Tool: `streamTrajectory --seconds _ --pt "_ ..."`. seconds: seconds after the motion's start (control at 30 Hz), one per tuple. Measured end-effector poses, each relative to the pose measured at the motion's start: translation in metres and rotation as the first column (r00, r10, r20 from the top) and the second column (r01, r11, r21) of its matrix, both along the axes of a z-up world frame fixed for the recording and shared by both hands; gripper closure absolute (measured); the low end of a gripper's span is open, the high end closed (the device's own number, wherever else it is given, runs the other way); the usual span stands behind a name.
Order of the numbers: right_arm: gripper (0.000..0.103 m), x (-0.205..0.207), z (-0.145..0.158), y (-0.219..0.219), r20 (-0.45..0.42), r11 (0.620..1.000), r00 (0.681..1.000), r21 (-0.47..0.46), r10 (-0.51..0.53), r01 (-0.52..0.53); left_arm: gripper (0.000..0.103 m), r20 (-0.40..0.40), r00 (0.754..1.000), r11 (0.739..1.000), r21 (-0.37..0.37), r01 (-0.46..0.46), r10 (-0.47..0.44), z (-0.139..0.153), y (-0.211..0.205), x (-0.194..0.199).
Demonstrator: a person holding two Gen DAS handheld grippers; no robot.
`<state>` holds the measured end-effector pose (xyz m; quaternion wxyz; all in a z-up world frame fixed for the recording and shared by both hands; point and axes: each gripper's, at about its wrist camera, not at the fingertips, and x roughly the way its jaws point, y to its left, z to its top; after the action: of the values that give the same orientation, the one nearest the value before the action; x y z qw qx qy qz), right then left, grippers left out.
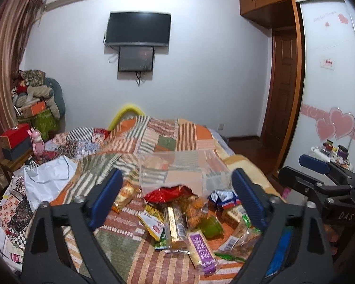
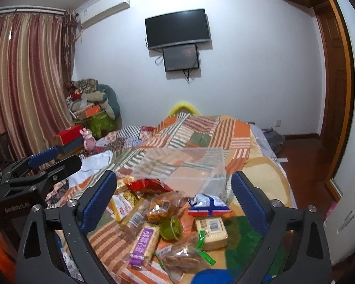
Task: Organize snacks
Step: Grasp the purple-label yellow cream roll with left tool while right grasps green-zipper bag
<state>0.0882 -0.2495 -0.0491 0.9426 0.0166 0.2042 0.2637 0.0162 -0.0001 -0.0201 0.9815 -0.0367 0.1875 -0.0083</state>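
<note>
None of the wrapped snacks (image 1: 184,215) are sorted yet: they lie heaped on the striped patchwork bedspread (image 1: 153,137), just before the empty clear plastic box (image 2: 184,165). Left gripper (image 1: 177,198) and right gripper (image 2: 175,201) hover spread, holding nothing.

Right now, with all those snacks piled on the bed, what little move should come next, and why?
Probably lower the right gripper onto the blue-and-white packet and close on it. Both grippers are open and hold nothing, the clear box behind the pile looks empty, and that packet lies on top, nearest the box.
</note>
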Motion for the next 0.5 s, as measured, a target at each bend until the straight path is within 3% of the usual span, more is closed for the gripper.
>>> streamTrajectory --seconds 0.17,0.3,0.5 --pt "0.015 0.01 -0.021 -0.005 -0.066 0.998 0.998 -0.055 -0.008 0.005 0.03 -0.129 0.991 1.0 -0.007 0.029 -0.029 -0.02 0.002 0.021" --pt "0.019 0.02 -0.045 -0.009 -0.152 0.995 0.988 -0.095 -0.017 0.002 0.041 -0.239 0.97 0.998 -0.004 0.055 -0.055 -0.043 0.001 0.037" --pt "0.027 0.033 -0.084 -0.016 -0.31 0.992 0.951 -0.124 -0.012 -0.027 0.046 -0.363 0.927 0.996 -0.015 0.09 -0.09 -0.079 -0.006 0.055"
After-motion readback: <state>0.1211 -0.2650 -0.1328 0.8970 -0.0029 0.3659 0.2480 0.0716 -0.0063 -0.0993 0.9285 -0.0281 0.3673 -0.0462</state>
